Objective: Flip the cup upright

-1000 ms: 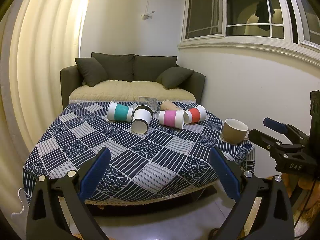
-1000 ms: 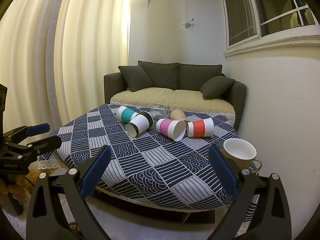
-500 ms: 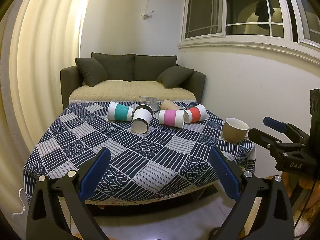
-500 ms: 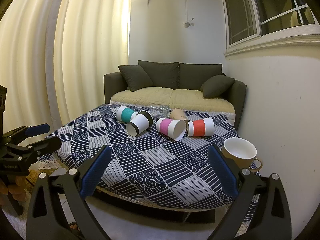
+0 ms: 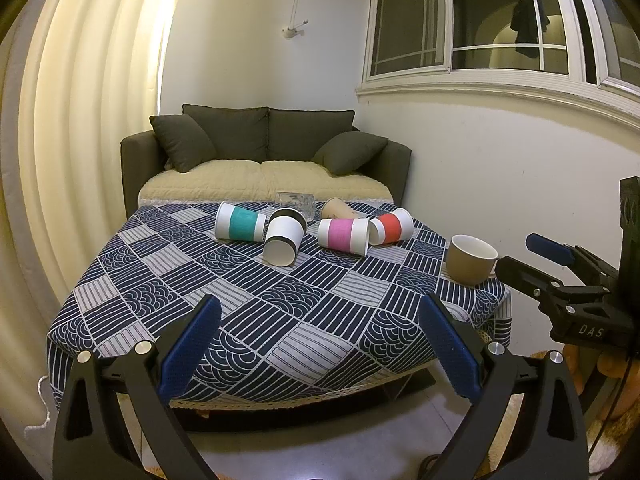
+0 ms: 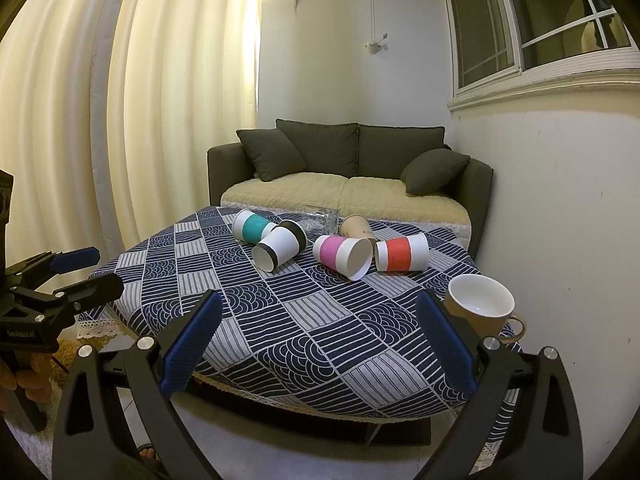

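Note:
Several paper cups lie on their sides at the far end of the table: a teal-banded cup (image 5: 240, 227) (image 6: 253, 228), a black-banded cup (image 5: 284, 236) (image 6: 280, 245), a pink-banded cup (image 5: 344, 233) (image 6: 342, 252), a red-banded cup (image 5: 391, 227) (image 6: 401, 254) and a plain tan cup (image 5: 338, 209) (image 6: 357, 227). A clear glass (image 5: 296, 202) (image 6: 321, 217) lies behind them. A brown mug (image 5: 470, 259) (image 6: 482, 307) stands upright at the right edge. My left gripper (image 5: 320, 350) and right gripper (image 6: 318, 346) are open, empty, short of the table's near edge.
The table carries a navy patterned cloth (image 5: 248, 300) (image 6: 320, 320). A dark sofa (image 5: 268, 148) with a yellow cover stands behind it. Curtains hang on the left, a wall with a window is on the right. The right gripper shows in the left wrist view (image 5: 560, 276).
Both views have drawn back slightly from the table. The cups and mug have not moved. Both grippers stay open.

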`<state>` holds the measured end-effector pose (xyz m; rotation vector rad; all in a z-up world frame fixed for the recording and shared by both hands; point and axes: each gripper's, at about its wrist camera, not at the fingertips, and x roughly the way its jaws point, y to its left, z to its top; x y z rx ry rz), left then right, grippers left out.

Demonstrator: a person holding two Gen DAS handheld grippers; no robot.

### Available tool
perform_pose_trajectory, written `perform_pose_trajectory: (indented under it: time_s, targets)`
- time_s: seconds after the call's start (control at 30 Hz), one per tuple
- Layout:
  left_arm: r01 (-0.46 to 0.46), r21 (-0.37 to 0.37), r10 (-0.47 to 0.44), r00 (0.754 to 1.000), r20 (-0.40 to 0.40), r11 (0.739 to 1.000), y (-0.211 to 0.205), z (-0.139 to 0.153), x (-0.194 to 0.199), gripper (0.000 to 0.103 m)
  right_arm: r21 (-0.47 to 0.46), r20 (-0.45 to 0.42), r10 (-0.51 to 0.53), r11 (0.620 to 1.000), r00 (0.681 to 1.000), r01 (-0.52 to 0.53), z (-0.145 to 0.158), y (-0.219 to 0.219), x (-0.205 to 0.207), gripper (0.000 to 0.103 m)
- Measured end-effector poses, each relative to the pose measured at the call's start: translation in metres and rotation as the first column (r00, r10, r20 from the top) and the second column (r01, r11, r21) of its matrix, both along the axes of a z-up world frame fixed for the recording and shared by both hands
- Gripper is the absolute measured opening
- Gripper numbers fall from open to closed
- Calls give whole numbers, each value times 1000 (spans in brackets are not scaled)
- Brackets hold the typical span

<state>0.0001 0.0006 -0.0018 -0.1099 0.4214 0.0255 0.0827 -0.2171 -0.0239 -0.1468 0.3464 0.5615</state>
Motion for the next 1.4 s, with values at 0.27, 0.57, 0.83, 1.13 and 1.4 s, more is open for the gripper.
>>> perform_pose_trajectory:
  time_s: [0.27,0.57,0.83,1.13,1.4]
  targets:
    - [1,2,-1,1000,-6,1000,-2,-1,1,96,2,-9,0,1000,1000,0,-2,1,2,96]
    - [-1,2,1,1000,-17,1000,-1,-3,4,96,-3,-31,7,1000,999,-7,-4,3,6,96]
    - [32,-59,-38,994,-104,998,13,0,27,96,7,-172,35,999,984,-35,-6,9,42,96]
    - [78,-106,-105,954,-282,991,38,11,112,96,-26,-270,46,998,962,-55,-10,32,103,96]
    - [90,-136,-140,893,-427,987,56,4,196,96,-12,-388,45,998,921,-54,-15,50,164,96]
